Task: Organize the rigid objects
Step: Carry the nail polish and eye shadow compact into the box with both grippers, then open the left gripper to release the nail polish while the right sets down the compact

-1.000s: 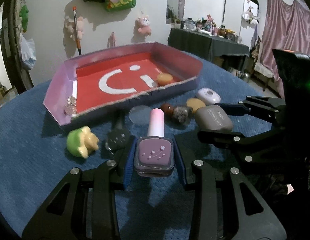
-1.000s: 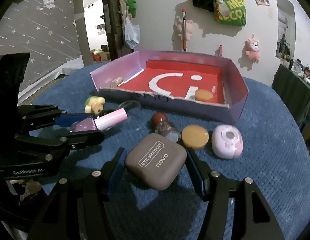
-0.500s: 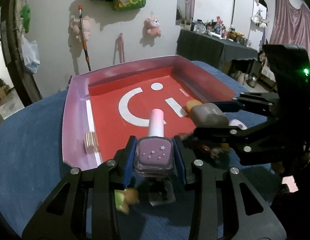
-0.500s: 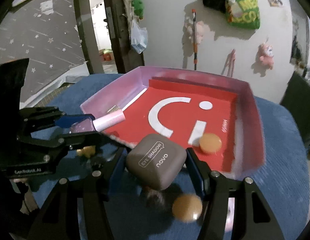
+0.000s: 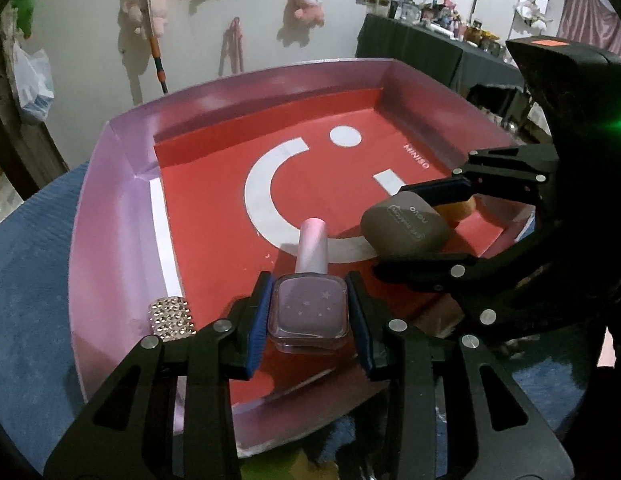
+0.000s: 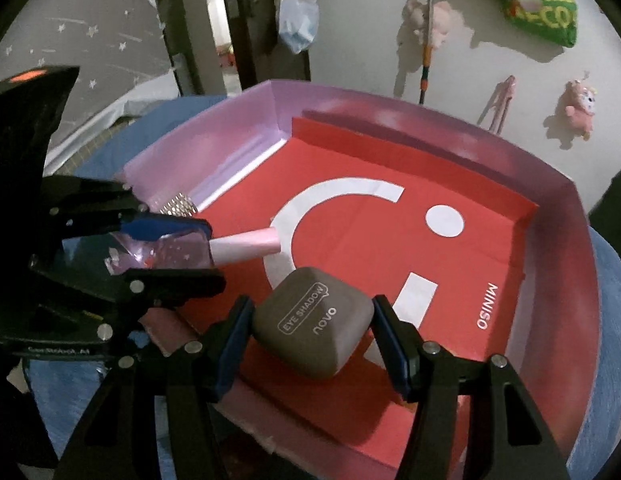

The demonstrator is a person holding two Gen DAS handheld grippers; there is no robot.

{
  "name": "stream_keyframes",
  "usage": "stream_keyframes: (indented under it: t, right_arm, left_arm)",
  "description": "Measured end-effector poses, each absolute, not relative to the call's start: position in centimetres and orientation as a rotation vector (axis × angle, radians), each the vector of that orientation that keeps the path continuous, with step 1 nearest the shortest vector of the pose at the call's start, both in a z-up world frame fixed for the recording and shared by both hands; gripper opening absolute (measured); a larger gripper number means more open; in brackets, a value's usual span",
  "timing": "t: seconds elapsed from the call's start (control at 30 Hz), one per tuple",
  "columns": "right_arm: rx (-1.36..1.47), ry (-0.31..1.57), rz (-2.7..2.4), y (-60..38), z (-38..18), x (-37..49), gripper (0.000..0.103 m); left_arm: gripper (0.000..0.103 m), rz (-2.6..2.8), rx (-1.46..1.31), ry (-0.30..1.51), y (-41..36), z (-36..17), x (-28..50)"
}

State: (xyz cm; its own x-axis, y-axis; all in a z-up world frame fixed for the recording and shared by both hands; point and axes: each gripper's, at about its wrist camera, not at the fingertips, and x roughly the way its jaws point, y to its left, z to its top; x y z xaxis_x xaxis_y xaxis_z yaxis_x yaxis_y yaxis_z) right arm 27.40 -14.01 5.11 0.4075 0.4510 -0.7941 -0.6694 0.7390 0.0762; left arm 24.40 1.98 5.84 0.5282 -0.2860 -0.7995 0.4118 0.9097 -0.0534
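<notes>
The left gripper [image 5: 309, 312] is clamped on a lilac nail polish bottle [image 5: 309, 310], pink cap pointing forward, held over the near part of the red-floored tray [image 5: 110, 208]. Just beside it, the right gripper [image 6: 310, 332] grips a taupe eye shadow case [image 6: 312, 326] over the tray's near right area. The step in hand looks like the carry-in, with both items above the tray and not yet set down. The next move calls for lowering each to bare floor, clear of the studded cylinder [image 5: 172, 317] and orange disc [image 5: 456, 210], then opening the 2 grippers.
</notes>
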Motion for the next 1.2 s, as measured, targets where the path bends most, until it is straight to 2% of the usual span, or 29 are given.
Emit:
stream_keyframes:
  t: [0.17,0.6,0.77,0.93,1.2]
  right_arm:
    - [-0.288,0.96,0.741,-13.6,3.9,28.1,0.063]
    - [-0.331,0.956,0.727,-13.2,3.7,27.9,0.063]
    - [-0.334,0.956,0.727,-13.2,3.7,27.9,0.063]
    - [-0.338,0.956,0.727,-13.1,3.7,28.0,0.064]
    - [-0.334,0.96,0.724,-13.2,3.7,28.0,0.065]
  left_arm:
    - [0.034,-0.425,0.164,0.947,1.7,4.9,24.7]
    - [0.035,-0.427,0.169,0.948,1.8,4.6,24.9]
    - [0.039,-0.425,0.175,0.945,1.7,4.6,24.9]
    - [0.05,-0.41,0.153,0.949,2.2,4.7,25.1]
    - [0.055,-0.411,0.155,0.933,2.2,5.0,24.8]
